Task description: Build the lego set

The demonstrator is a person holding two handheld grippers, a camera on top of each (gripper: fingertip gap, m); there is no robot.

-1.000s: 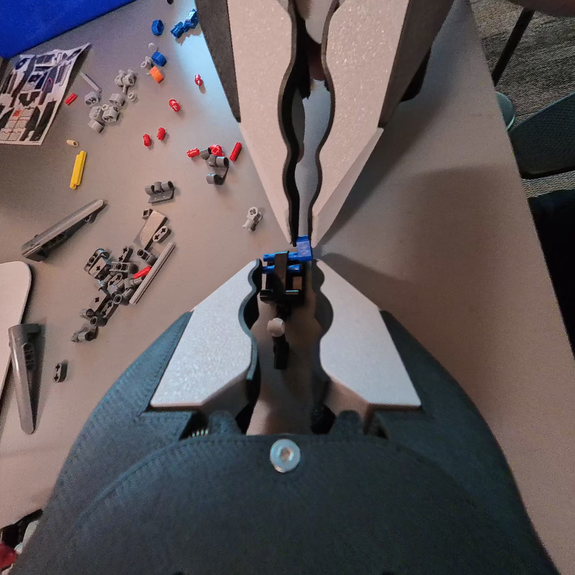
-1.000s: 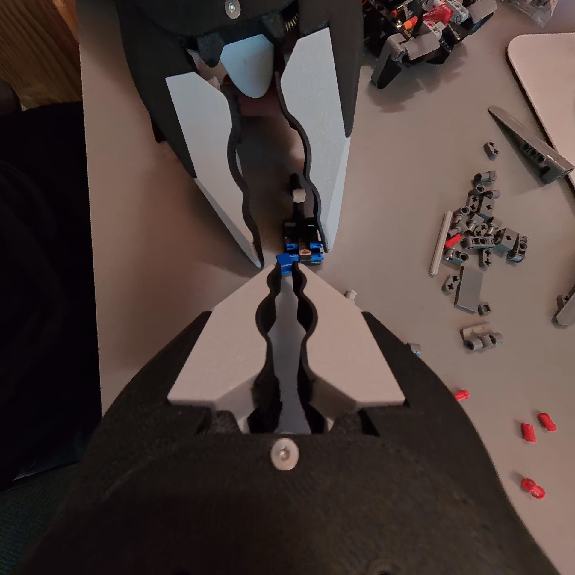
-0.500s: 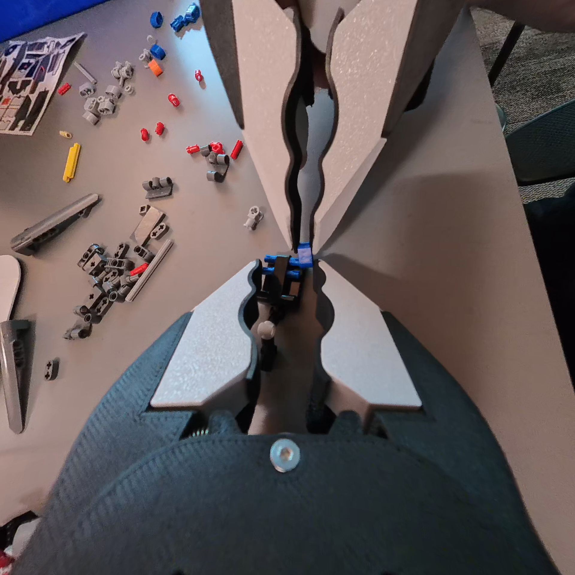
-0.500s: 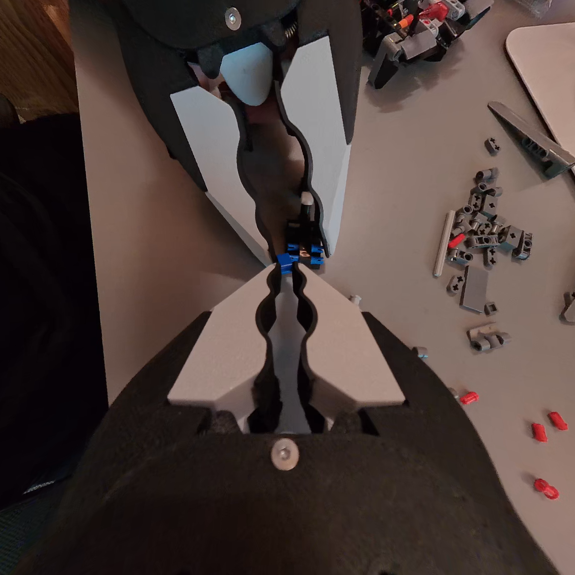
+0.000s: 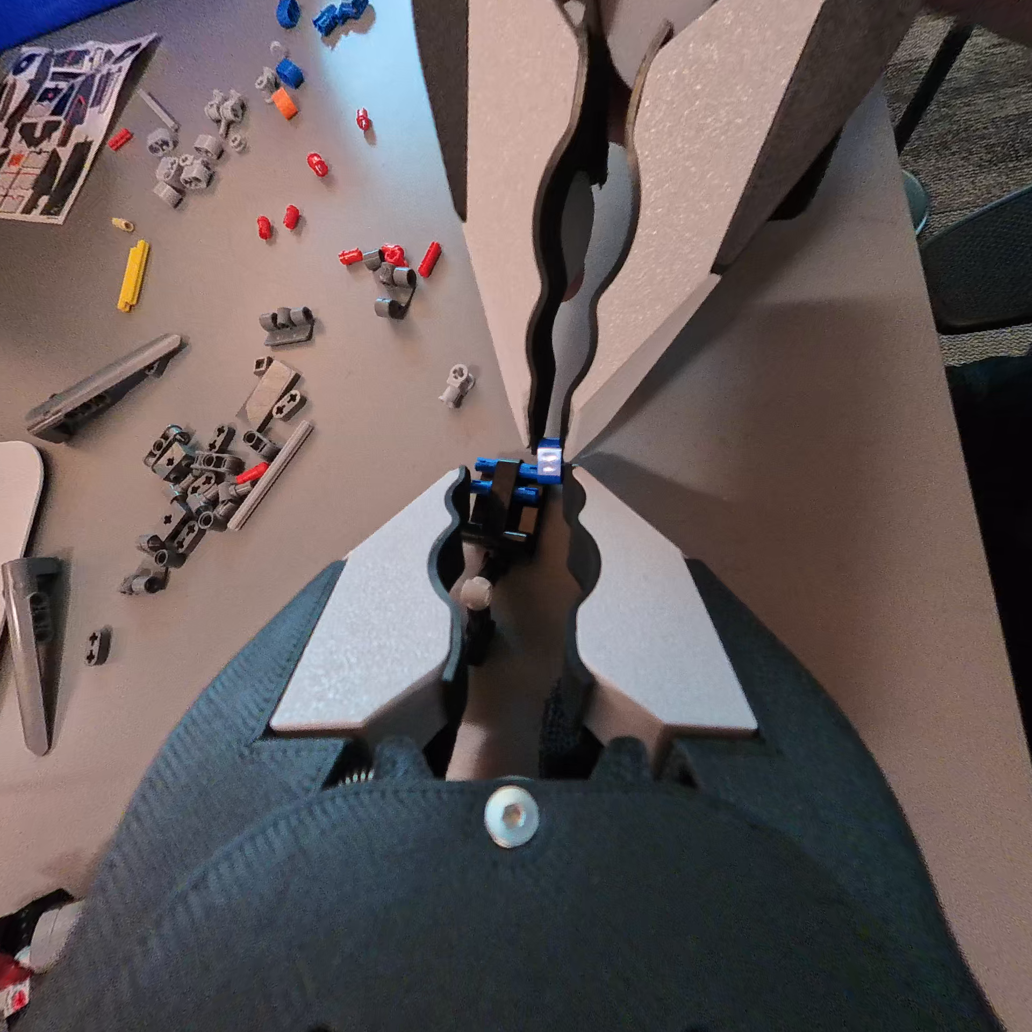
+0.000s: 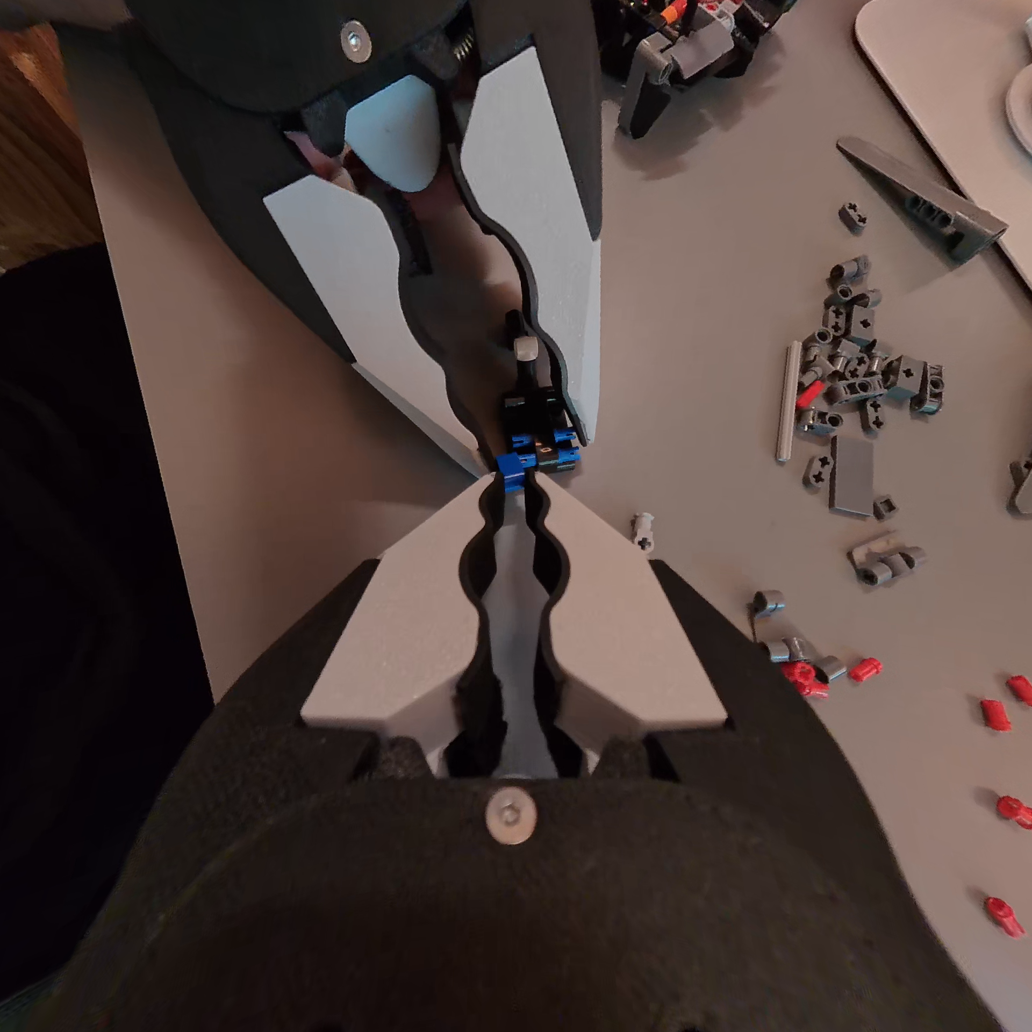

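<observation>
My left gripper (image 5: 516, 474) is shut on a small black assembly (image 5: 502, 502) with blue pins across its front and a stem behind it that ends in a grey ball (image 5: 476, 592). My right gripper (image 6: 515, 481) faces it tip to tip and is shut on a small blue piece (image 6: 509, 466). This piece sits on the end of one blue pin, at the left gripper's fingertip. The left wrist view shows the blue piece (image 5: 550, 463) between the right gripper's tips (image 5: 550, 441). The right wrist view shows the assembly (image 6: 530, 413) inside the left gripper (image 6: 530, 455).
Loose parts lie on the grey table (image 5: 754, 502): a pile of dark grey pieces (image 5: 195, 480) (image 6: 860, 380), red pins (image 5: 279, 220) (image 6: 999, 715), a yellow bar (image 5: 133, 273), a long grey wedge (image 6: 921, 206) and a sticker sheet (image 5: 50, 123). A part-built model (image 6: 687, 50) stands behind. Left and right tips are no more than a few centimetres apart. The left tips stand about 15 cm off the part-built model (image 6: 687, 50).
Both grippers have drifted slightly over the table together. Both grips hold as before, with the blue piece still at the assembly's pin.
</observation>
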